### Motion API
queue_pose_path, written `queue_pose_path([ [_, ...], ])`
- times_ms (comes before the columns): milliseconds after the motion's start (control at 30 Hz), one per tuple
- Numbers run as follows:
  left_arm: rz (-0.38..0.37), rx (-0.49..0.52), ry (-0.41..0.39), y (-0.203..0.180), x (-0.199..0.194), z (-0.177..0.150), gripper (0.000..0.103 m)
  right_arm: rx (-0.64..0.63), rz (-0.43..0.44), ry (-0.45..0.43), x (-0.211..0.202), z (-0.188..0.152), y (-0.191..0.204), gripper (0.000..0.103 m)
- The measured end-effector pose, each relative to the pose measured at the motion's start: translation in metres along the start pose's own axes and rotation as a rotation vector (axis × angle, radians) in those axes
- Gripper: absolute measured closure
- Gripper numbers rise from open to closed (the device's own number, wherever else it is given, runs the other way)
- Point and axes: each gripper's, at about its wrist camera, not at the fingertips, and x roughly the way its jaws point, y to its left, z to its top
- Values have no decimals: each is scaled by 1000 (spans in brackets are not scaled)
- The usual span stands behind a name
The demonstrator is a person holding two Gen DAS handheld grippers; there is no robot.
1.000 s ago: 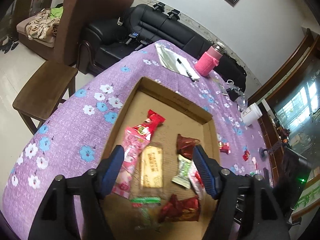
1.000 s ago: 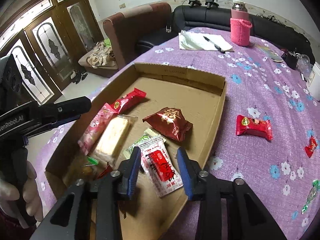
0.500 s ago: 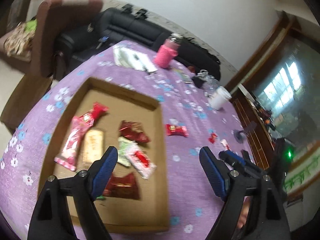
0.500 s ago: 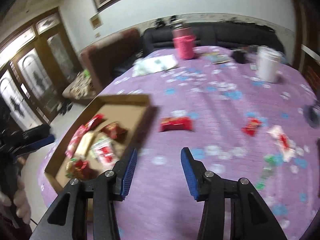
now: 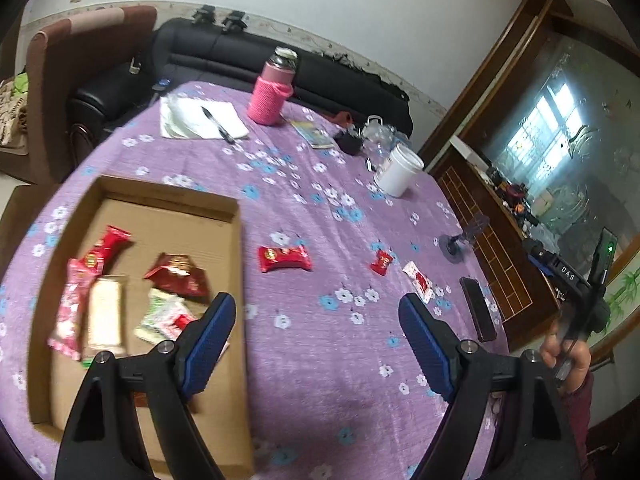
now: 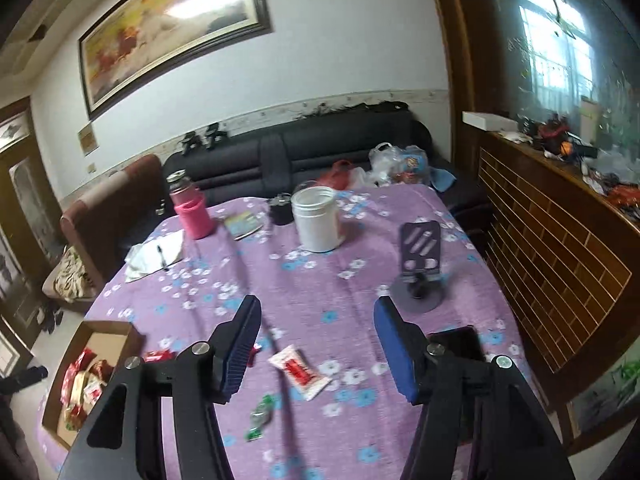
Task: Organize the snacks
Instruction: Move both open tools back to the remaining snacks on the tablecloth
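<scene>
Left tongs (image 5: 316,340) hang wide and empty over the purple desk (image 5: 320,380), just beside the box (image 5: 236,216) with its snacks inside. Right tongs (image 6: 316,344) are opening, nothing between them, above a white-and-red packet (image 6: 300,372). A green candy (image 6: 260,416) lies near it. A red packet (image 5: 285,258) sits on the cloth beside the box.

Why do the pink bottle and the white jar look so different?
The pink bottle wears a bright pink sleeve and a metal cap; the white jar is plain white with no lid on. The bottle is slimmer, the jar wider. Both stand upright on the purple flowered tablecloth.
</scene>
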Motion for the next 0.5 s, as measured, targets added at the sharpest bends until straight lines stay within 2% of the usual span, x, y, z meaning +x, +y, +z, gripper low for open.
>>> queue_pose_path([
  [67, 7, 12, 27, -8, 17, 2, 20, 34, 31, 41, 14, -8, -7, 40],
  [133, 7, 27, 51, -15, 34, 5, 20, 70, 105, 113, 36, -25, -6, 40],
  [267, 14, 88, 114, -26, 74, 18, 20, 91, 236, 258, 81, -65, 18, 40],
  [333, 46, 142, 145, -29, 99, 27, 20, 103, 271, 322, 100, -86, 32, 40],
  [400, 92, 197, 178, -28, 124, 33, 20, 108, 253, 359, 111, -100, 42, 40],
  [500, 156, 284, 231, -27, 154, 36, 20, 87, 175, 389, 126, -117, 52, 40],
])
